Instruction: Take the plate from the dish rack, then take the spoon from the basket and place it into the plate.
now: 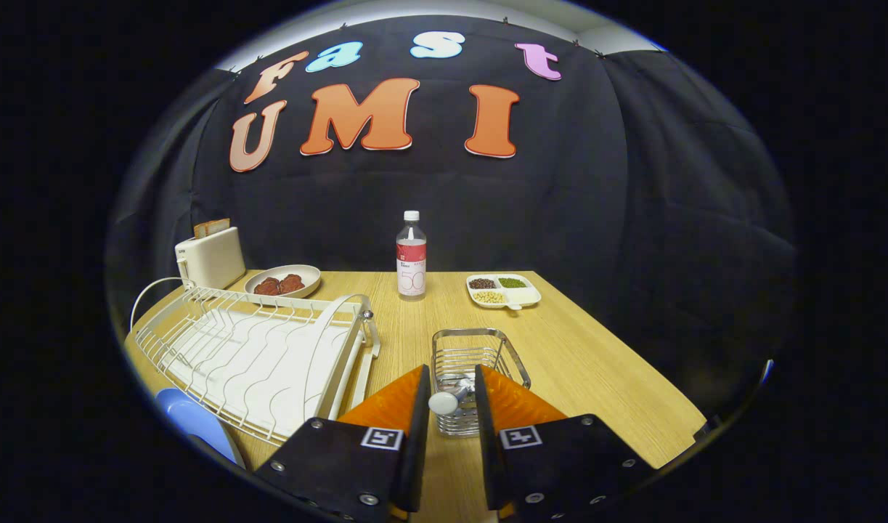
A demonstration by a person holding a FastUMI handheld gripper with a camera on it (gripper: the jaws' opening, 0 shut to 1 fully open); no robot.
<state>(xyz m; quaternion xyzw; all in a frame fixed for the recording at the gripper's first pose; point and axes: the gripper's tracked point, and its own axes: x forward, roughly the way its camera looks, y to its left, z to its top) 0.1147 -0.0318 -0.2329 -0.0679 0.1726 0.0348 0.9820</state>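
Spoon step in hand: the orange-and-black gripper [451,407] has its fingers clenched on the shiny metal spoon [445,402], held just above the near rim of the small silver wire basket [478,363]. The blue round plate [197,425] already lies out on the wooden surface [596,363], left of the basket and in front of the empty white wire dish rack [262,349]. Next move likely: lift clear of the basket rim, swing left past the rack's corner; bare surface sits right of the basket.

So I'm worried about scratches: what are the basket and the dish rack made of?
Basket: seemingly bare polished metal wire, with bright glints. Dish rack: wire with a matte white coating, probably over metal. The tongs hold a shiny spoon between them.
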